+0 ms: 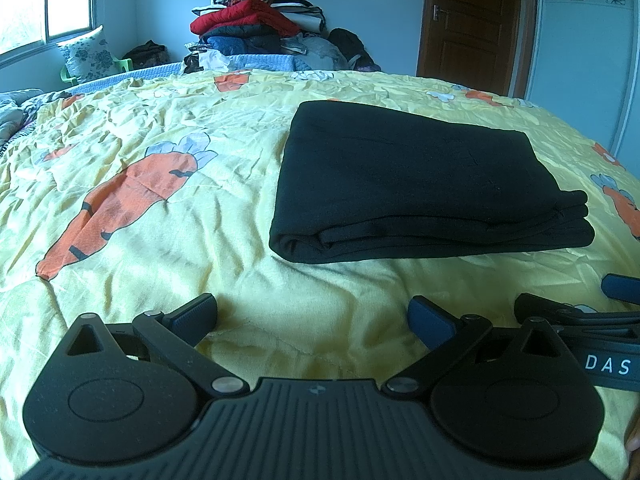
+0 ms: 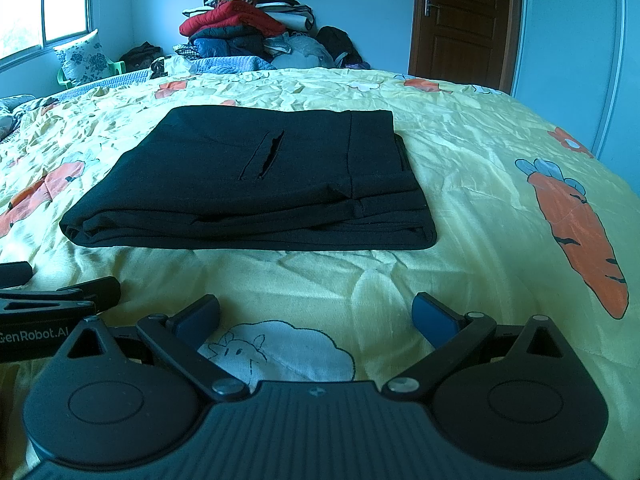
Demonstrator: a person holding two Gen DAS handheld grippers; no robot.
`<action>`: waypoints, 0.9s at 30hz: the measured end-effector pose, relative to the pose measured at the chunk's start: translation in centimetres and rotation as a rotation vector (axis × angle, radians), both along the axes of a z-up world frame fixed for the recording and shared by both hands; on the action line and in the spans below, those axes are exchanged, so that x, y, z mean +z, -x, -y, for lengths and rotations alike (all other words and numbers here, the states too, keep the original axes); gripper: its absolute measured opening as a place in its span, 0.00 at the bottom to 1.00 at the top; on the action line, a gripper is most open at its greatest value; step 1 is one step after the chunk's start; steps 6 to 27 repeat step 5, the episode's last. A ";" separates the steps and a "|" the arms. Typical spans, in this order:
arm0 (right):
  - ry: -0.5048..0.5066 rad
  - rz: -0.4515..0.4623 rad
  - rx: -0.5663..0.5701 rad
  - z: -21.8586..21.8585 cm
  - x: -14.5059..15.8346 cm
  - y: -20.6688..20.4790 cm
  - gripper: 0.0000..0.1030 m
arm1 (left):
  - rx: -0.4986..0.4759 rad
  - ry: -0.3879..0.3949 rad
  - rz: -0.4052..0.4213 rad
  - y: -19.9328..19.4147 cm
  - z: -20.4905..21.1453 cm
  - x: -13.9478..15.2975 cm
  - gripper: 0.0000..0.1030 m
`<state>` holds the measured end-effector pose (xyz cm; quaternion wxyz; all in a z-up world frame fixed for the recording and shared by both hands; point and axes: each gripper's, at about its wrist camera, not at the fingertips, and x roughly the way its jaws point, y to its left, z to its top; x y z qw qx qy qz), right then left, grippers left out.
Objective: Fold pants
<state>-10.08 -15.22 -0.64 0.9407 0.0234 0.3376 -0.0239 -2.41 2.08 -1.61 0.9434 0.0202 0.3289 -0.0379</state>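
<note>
Pants (image 1: 420, 180) are lying folded into a compact black rectangle on the bed (image 1: 160, 220), on a yellow quilt printed with carrots, just ahead of both grippers. In the right wrist view a slit pocket (image 2: 268, 154) is being shown on the top layer, and stacked edges are seen along the near side, so the folding is judged to be essentially finished.

Nothing is being held. The left gripper (image 1: 312, 320) is being kept low over the quilt with its jaws spread wide, apart from the cloth. The right gripper (image 2: 316, 318) is likewise being held with jaws wide apart and empty, just short of the near edge. Each tool's tip is being glimpsed at the edge of the other's view, so the two are side by side.

If any step is left, it is judged to be a tidy-up. It is best done by lightly pressing the top layer flat and squaring the near edges, where the layers are looking slightly uneven at the right corner. Pinching a single layer is to be avoided, since the stack could be pulled open. Beyond the bed, a pile of clothes (image 1: 256, 20) is being left untouched.
</note>
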 end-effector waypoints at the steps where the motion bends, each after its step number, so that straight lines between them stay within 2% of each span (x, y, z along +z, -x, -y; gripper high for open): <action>1: 0.000 0.000 0.000 0.0 0.0 0.0 1.00 | -0.001 0.003 0.001 0.0 0.0 0.0 1.00; 27: -0.003 0.000 0.001 0.0 0.0 0.0 1.00 | 0.018 0.014 0.014 0.4 -0.6 0.6 1.00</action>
